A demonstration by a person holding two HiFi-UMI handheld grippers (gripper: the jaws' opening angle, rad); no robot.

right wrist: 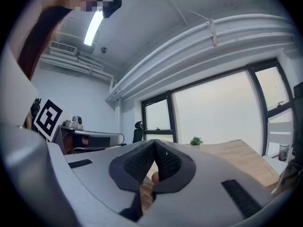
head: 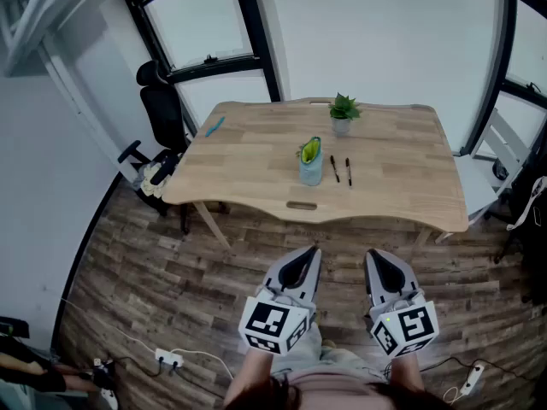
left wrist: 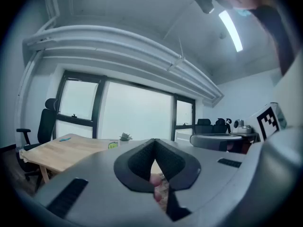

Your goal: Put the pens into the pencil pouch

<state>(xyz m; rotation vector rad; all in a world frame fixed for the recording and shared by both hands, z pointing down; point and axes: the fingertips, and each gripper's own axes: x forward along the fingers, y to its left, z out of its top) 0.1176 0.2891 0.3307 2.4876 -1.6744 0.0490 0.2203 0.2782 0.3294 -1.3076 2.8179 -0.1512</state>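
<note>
Two black pens lie side by side on the wooden table [head: 256, 165], just right of the pencil pouch [head: 310, 162]: the left pen [head: 334, 168] and the right pen [head: 348, 172], close together but not touching. The pouch is light blue, stands upright near the middle of the tabletop, and its open top shows a green lining. Neither black pen touches it. A small potted plant [head: 344, 114] stands behind them towards the far edge, and a blue pen [head: 214, 126] lies alone near the table's far left corner, well apart from the pouch. A black office chair [head: 162, 109] stands at the table's left end.

Both tools are held low over the plank floor [head: 154, 272], short of the table's near edge and well away from everything on it. The left gripper [head: 311, 252] has its jaws pressed together with nothing between them, as its own view shows [left wrist: 154, 142]. The right gripper [head: 373, 255] is likewise fully closed and empty [right wrist: 154, 143]. A white power strip [head: 168, 359] lies on the floor at lower left
</note>
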